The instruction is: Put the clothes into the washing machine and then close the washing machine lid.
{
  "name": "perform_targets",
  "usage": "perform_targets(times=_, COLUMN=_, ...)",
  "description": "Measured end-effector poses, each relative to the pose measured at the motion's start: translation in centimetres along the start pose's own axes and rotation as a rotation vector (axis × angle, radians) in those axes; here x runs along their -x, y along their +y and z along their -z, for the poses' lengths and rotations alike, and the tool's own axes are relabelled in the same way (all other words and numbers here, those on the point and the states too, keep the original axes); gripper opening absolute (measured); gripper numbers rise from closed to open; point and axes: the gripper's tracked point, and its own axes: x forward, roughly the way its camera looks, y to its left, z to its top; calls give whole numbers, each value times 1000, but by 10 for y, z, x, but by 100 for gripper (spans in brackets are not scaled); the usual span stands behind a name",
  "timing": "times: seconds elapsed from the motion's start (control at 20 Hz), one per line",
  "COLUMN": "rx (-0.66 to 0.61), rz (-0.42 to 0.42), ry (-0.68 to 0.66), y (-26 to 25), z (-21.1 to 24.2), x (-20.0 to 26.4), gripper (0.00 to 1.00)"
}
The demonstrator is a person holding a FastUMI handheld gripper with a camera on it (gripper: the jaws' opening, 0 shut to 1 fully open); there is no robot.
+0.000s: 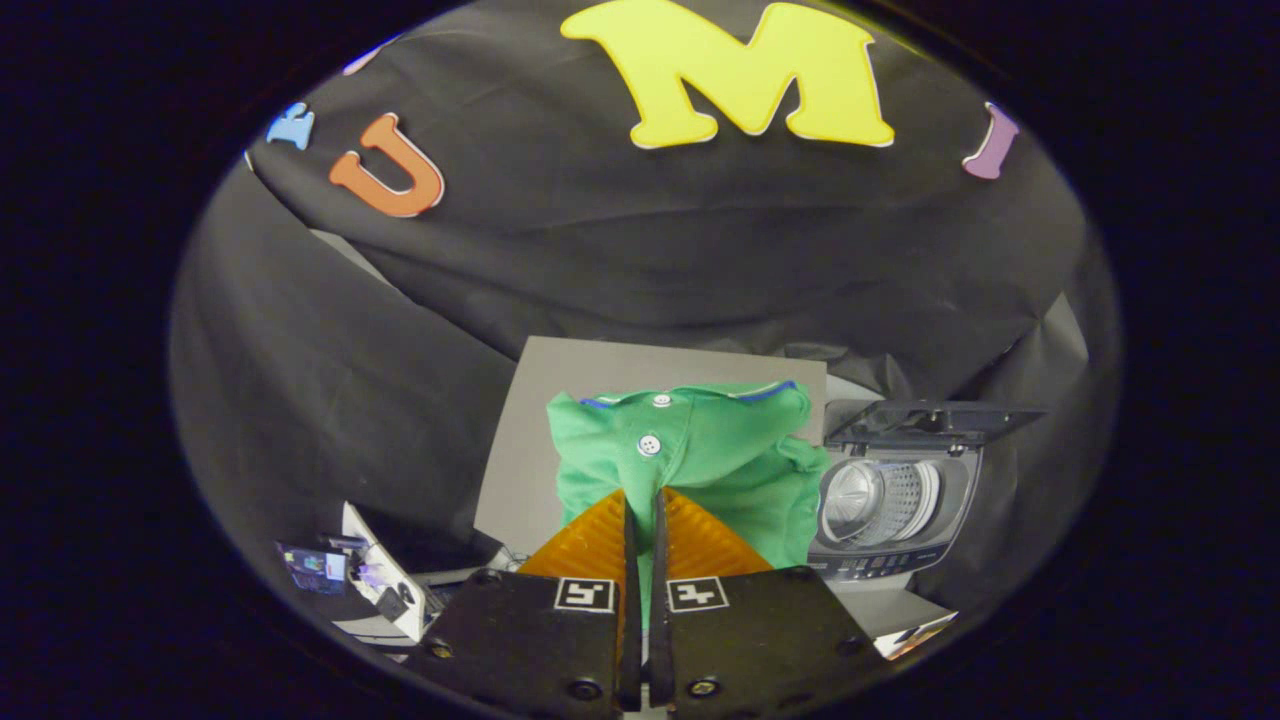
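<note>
The fingers (645, 510) are nearly closed, pinching green fabric in the narrow gap between them. The green shirt (700, 450) hangs from the fingertips and extends just ahead of them, collar and buttons uppermost. The washing machine (895, 500) stands beside the shirt to the right, lid (935, 420) raised, drum exposed. A grey surface (560, 400) lies behind the shirt.

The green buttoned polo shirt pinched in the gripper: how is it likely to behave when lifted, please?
The green buttoned polo shirt is probably floppy: it bunches and folds above the gripper, whose fingers are shut on it. It likely drapes and could snag the small toy washing machine rim, under its raised lid.
</note>
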Motion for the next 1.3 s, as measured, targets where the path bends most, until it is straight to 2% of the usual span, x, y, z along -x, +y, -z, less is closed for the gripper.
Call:
perform_targets(times=0.25, rx=1, rz=-43, ry=-73, y=5, z=-9, x=45, gripper=6)
perform_targets(times=0.55, rx=-26, rz=-51, ry=-155, y=-9, z=-19, x=95, gripper=6)
perform_targets(times=0.95, rx=-41, rz=-1, ry=-261, y=-39, z=-5, x=168, gripper=6)
perform_targets(times=1.3, rx=-135, rz=94, ry=-310, y=-99, z=20, x=204, gripper=6)
